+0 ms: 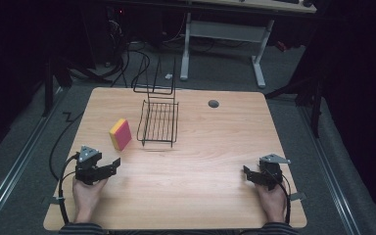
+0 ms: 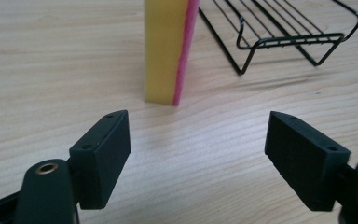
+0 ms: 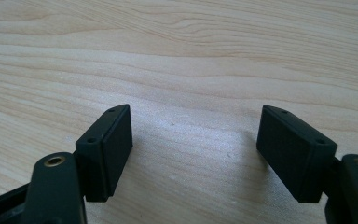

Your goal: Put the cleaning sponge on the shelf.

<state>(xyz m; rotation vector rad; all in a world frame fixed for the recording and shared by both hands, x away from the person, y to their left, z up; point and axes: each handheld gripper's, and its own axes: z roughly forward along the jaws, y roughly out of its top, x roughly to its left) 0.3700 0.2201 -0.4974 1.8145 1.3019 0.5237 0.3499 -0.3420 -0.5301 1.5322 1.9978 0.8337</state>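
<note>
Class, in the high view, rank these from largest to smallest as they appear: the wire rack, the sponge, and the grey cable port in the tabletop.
1. Wire rack, clearly the largest.
2. Sponge, yellow and pink, standing on edge left of the rack.
3. Grey cable port, the smallest; it lies farther from the camera, which shrinks it slightly.

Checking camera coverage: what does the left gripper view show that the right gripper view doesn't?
Left gripper view: a yellow and pink sponge standing on edge ahead of the open left gripper, apart from it, and beside it the end of a black wire rack. Right gripper view: the open right gripper over bare wood. Shared: the wooden table, and two black jaws spread wide with nothing between them.
</note>
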